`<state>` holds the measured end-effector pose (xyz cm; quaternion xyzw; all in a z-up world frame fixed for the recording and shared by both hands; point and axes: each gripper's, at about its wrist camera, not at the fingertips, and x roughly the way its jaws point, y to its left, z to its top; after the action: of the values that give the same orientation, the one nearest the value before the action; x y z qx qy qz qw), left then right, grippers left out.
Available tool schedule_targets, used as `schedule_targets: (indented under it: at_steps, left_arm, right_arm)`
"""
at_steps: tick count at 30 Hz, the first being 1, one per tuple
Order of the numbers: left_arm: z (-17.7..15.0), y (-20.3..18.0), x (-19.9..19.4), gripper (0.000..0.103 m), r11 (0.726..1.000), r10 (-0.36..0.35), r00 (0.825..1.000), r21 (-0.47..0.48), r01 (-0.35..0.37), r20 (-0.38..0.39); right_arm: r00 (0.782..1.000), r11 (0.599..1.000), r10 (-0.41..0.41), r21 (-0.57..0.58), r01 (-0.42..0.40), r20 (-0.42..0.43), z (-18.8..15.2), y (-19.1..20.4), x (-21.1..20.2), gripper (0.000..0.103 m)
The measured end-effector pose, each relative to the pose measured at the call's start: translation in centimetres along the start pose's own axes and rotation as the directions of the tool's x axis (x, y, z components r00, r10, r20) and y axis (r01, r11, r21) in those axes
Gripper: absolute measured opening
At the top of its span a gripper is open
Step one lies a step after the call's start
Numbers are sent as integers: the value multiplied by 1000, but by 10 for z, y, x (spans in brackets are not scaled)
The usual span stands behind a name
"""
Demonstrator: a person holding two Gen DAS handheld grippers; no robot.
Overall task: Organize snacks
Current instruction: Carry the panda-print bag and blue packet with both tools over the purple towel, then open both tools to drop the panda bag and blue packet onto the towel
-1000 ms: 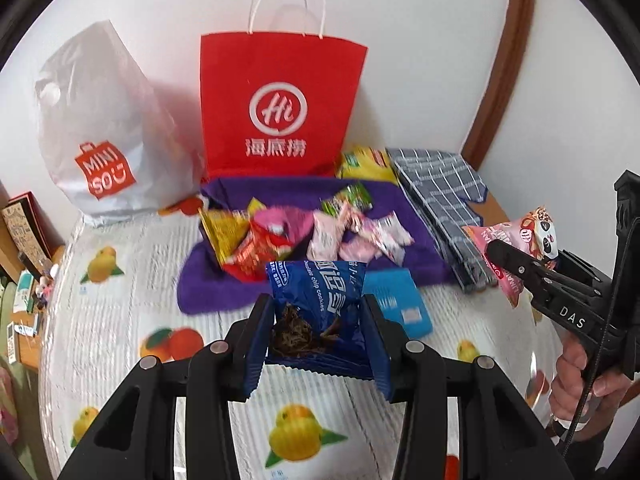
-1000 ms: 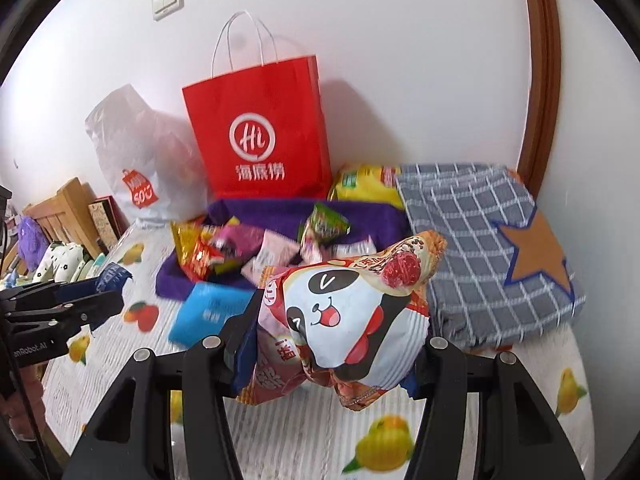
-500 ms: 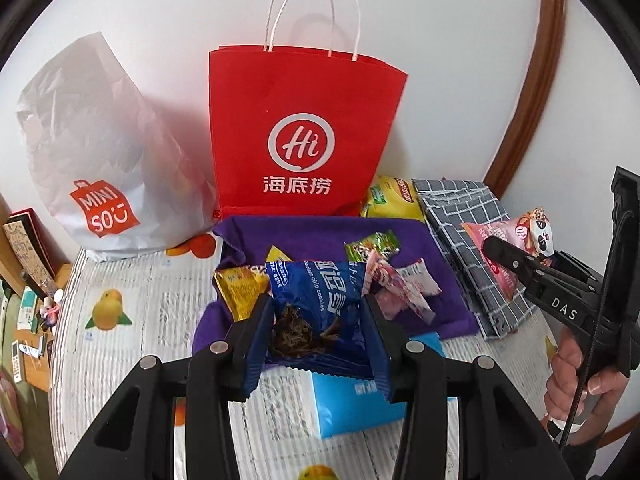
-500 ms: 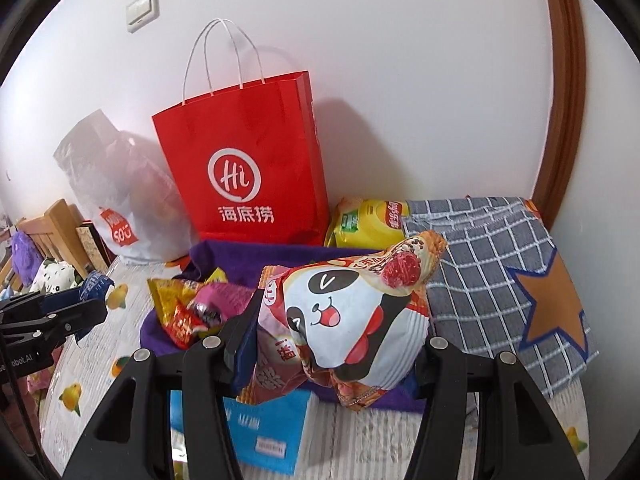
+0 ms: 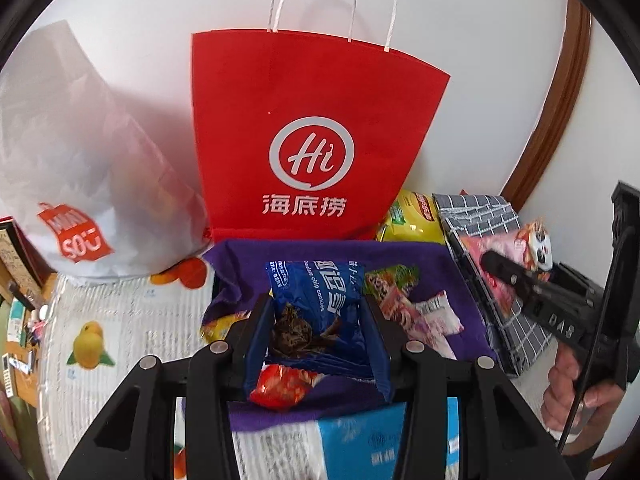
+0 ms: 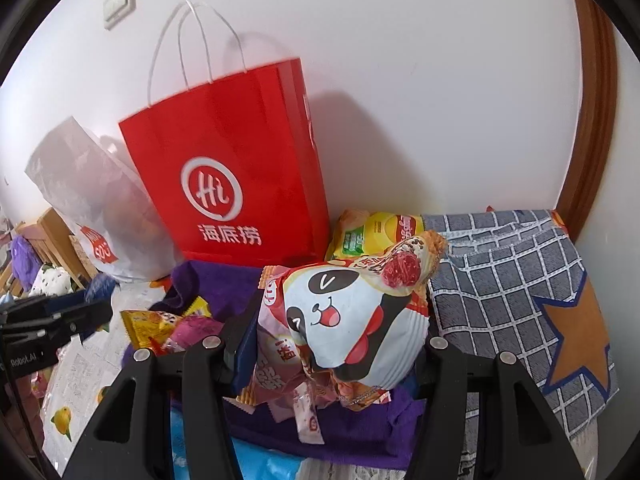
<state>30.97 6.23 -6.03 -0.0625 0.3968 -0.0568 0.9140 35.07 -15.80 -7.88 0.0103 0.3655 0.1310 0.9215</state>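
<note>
My left gripper [image 5: 316, 340] is shut on a blue chocolate chip cookie packet [image 5: 316, 304], held above the purple cloth [image 5: 420, 256]. My right gripper [image 6: 336, 344] is shut on a panda-print snack bag [image 6: 348, 316] with pink packets under it; it also shows in the left wrist view [image 5: 516, 248] at the right. A red paper bag [image 5: 308, 136] with white handles stands upright against the wall just behind the cloth; it also shows in the right wrist view [image 6: 236, 176]. Several loose snack packets [image 5: 416, 308] lie on the cloth.
A white Miniso plastic bag [image 5: 80, 160] stands left of the red bag. A yellow chip bag [image 6: 380, 232] and a folded grey checked cloth with a star [image 6: 520, 280] lie to the right. A light blue pack [image 5: 380, 440] lies near the front. A brown door frame [image 6: 592, 120] rises at right.
Both grippers have moved forward toward the red bag with their packets still held; the bag now looms larger and the cloth lies directly below.
</note>
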Motion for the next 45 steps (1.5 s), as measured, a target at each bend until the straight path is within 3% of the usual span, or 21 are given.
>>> schedule_targets:
  at_steps: [7,19,45]
  left_arm:
    - [6,10,37,42,998,-49,998,-44,48,-33]
    - [-2,9,70,42,998,-66,991,-22,64,-114]
    - [-10,-9,92,45,998,-56,982,16,60,-182]
  right_arm:
    - [999,1000,-10,-3,10,-47,-6,-4,24,56]
    - [989,1000,9,-22,-12,-146,-23,-6,63,56]
    - [976,998,18,-58,-31,-218,-29,-1,81,56]
